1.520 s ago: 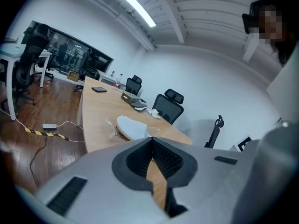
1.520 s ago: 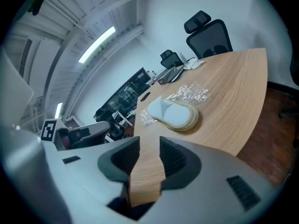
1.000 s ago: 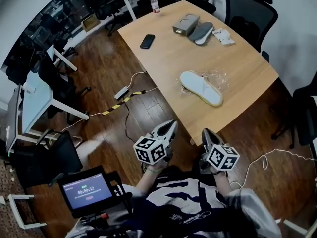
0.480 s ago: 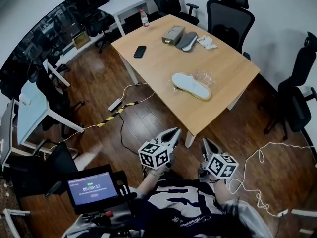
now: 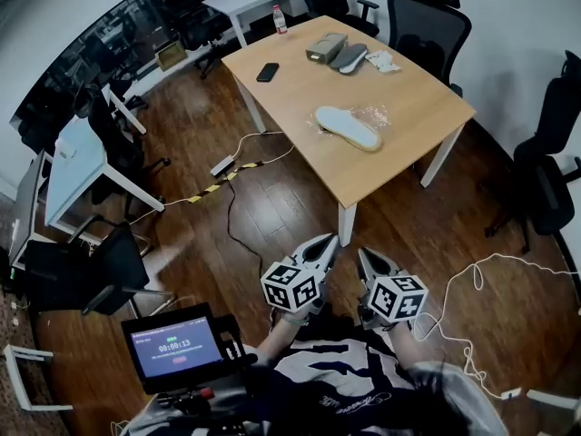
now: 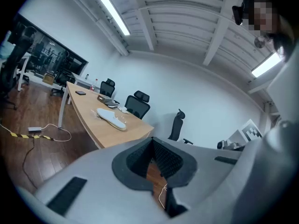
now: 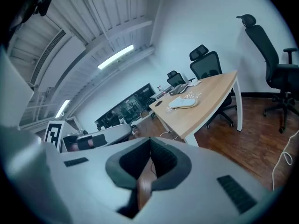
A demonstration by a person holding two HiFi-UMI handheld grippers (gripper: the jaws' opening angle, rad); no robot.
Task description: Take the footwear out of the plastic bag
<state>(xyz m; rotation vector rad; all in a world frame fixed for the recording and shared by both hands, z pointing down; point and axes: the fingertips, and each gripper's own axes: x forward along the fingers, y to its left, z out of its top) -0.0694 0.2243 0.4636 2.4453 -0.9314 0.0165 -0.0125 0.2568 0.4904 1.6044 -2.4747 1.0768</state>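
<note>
My left gripper [image 5: 329,241] has its two fingers pressed together on nothing. My right gripper [image 5: 363,252] is the same, tips meeting and empty. Both hang over the wood floor, well short of the near corner of the one wooden table [image 5: 413,139]. One white slipper [image 5: 345,127] lies toward the table's near end, touching one crumpled clear plastic bag [image 5: 374,114] on its far side. Toward the far end sit one grey shoe [image 5: 349,58], one phone [image 5: 267,72] and one bottle [image 5: 280,19].
</note>
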